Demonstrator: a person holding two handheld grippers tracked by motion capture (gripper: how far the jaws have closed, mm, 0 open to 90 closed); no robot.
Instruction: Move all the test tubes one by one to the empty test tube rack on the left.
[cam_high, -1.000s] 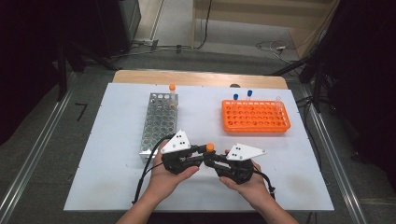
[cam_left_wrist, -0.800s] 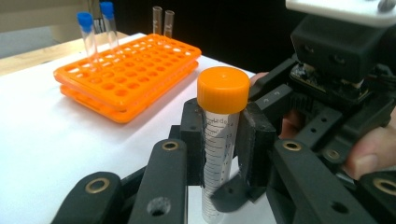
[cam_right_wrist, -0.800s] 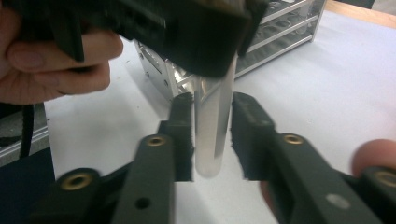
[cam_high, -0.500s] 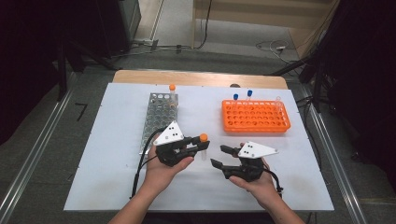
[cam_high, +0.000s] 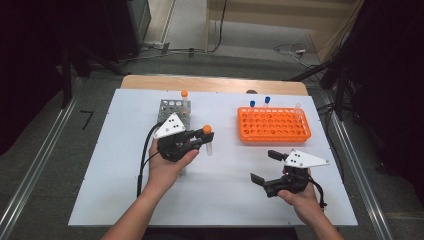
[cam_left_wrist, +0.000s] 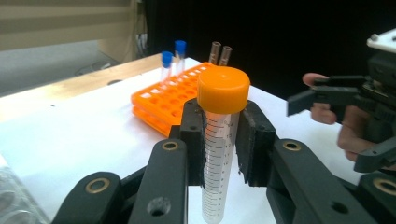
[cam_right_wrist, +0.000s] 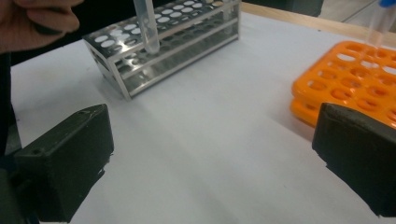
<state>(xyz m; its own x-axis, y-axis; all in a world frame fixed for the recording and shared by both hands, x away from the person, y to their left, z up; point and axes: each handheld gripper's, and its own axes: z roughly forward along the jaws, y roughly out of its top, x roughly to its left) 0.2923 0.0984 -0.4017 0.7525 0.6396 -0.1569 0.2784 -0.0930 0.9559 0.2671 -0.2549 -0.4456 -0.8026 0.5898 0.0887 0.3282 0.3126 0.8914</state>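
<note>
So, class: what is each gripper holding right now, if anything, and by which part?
The left gripper is shut on the orange-capped tube, gripping its upper body just below the cap. The right gripper holds nothing; its jaws have just been opening and nothing is between them.

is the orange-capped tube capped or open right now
Capped: the orange cap sits on the tube, which the left gripper holds upright.

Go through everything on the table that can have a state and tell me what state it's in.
Orange-capped clear plastic tube: capped, upright, clamped.
Left tongs: shut on it.
Right tongs: open, just opened, nothing between.
Orange plastic rack: mostly unfilled.
Blue-capped tubes: upright in that rack.
Perforated metal rack: mostly unfilled.
</note>
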